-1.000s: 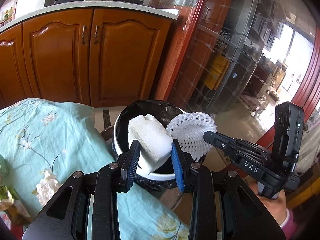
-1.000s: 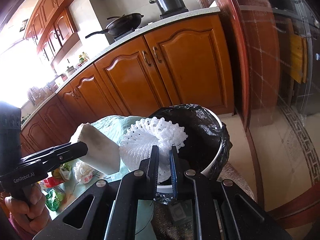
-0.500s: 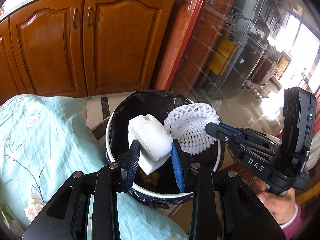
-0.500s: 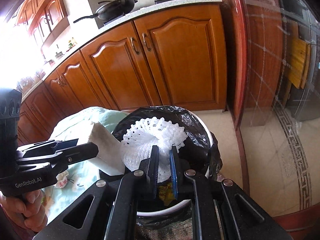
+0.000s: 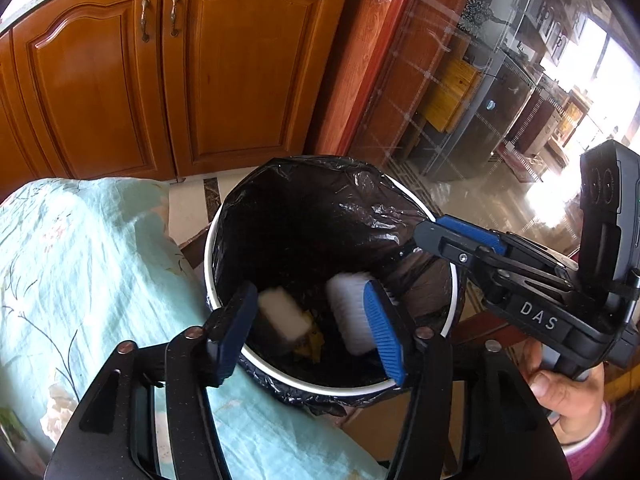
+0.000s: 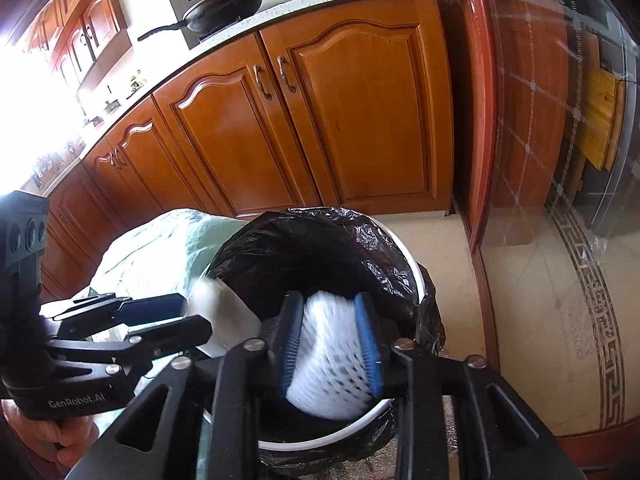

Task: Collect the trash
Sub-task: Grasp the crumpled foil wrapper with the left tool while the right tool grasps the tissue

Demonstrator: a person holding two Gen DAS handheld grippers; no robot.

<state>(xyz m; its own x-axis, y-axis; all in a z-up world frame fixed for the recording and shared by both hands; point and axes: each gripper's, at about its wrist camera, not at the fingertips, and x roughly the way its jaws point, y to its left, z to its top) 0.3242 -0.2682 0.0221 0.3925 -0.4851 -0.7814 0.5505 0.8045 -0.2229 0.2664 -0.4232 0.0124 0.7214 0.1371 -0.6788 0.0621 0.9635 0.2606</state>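
From the left wrist, the left gripper (image 5: 310, 328) has just been opening its jaws over the bin (image 5: 332, 390) with the black liner (image 5: 320, 208), and the white foam block (image 5: 284, 314), blurred, is inside the bin clear of both pads, with the foam net (image 5: 348, 312) beside it. From the right wrist, the right gripper (image 6: 330, 348) has just been opening too. The net (image 6: 330, 354) shows blurred between its parted jaws above the bin (image 6: 320, 442); the left gripper (image 6: 176, 316) stands apart at left, the block (image 6: 224, 312) beyond its tips.
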